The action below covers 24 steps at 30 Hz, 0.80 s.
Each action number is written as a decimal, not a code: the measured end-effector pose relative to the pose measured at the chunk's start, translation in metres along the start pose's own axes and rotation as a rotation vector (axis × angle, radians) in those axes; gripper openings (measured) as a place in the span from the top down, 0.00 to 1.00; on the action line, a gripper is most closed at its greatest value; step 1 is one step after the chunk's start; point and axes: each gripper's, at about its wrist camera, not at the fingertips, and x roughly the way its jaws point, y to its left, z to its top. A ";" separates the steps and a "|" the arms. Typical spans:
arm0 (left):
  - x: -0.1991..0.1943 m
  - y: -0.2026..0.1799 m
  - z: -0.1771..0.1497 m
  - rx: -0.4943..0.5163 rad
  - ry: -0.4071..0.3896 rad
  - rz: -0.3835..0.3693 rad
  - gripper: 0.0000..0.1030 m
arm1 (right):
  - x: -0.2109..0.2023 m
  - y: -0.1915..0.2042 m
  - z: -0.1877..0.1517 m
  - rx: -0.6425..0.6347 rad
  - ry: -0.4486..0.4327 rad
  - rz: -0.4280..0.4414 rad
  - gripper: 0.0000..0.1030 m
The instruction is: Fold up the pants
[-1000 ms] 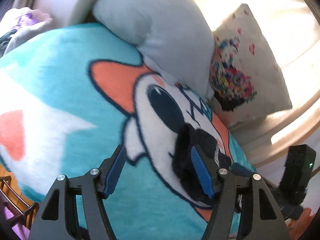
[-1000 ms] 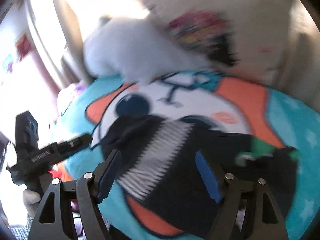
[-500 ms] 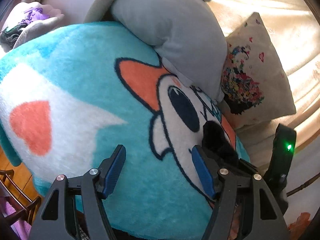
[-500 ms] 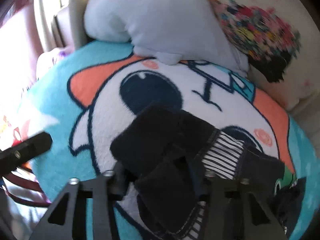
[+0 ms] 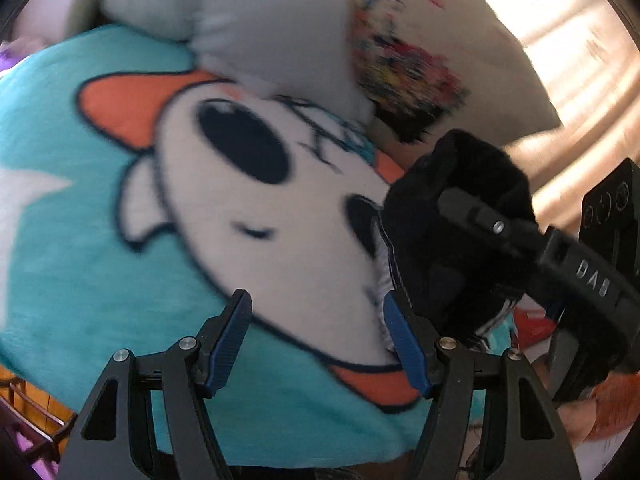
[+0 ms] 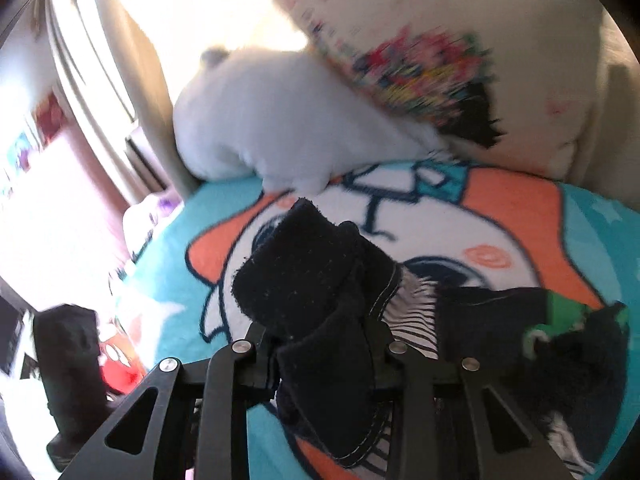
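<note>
Closest to the lens, the right gripper [image 6: 320, 354] is pinching a bunched fold of the dark navy fleece pants with a black-and-white striped lining [image 6: 316, 288], its two black fingers drawn in tight against the cloth so that the blue pads are hidden. A wad of the fabric is standing up above the fingers, while the other part of the garment is trailing off to the right, lying flat on the turquoise plush blanket printed with a white and orange cartoon face [image 6: 500, 216]. In the left wrist view, the left gripper [image 5: 320, 332] is hovering over the blanket [image 5: 100, 240] with its blue-padded jaws spread wide and nothing between them. Just beside its right finger, the same dark bundle [image 5: 452, 216] is hanging lifted off the blanket, with the right gripper [image 5: 472, 208] reaching in from the right edge and clamping it.

Farther back, a pale grey soft cushion [image 6: 280, 120] is resting on the far edge of the blanket, touching it. Beside and partly behind it, a cream pillow with a blurred multicoloured print [image 6: 460, 60] is leaning upright. Both are showing in the left wrist view too, the grey cushion [image 5: 260, 20] to the left of the printed pillow [image 5: 460, 40]. Motion blur is smearing the print, so its picture cannot be made out.
</note>
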 end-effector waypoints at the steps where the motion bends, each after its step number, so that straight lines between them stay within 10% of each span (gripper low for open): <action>1: 0.002 -0.011 -0.002 0.027 0.002 -0.004 0.35 | -0.011 -0.009 0.001 0.019 -0.016 0.004 0.69; 8: 0.014 -0.060 -0.007 0.133 0.029 -0.023 0.35 | -0.071 -0.103 -0.015 0.201 -0.093 -0.022 0.68; 11: 0.022 -0.070 -0.009 0.148 0.049 -0.021 0.35 | -0.081 -0.143 -0.033 0.292 -0.099 -0.067 0.60; 13: 0.026 -0.076 -0.010 0.157 0.054 -0.015 0.35 | -0.088 -0.166 -0.044 0.354 -0.098 -0.135 0.36; 17: 0.033 -0.091 -0.007 0.186 0.055 -0.006 0.34 | -0.122 -0.201 -0.059 0.461 -0.172 -0.270 0.34; 24: 0.059 -0.139 -0.011 0.317 0.075 -0.010 0.34 | -0.139 -0.184 -0.045 0.406 -0.289 -0.014 0.35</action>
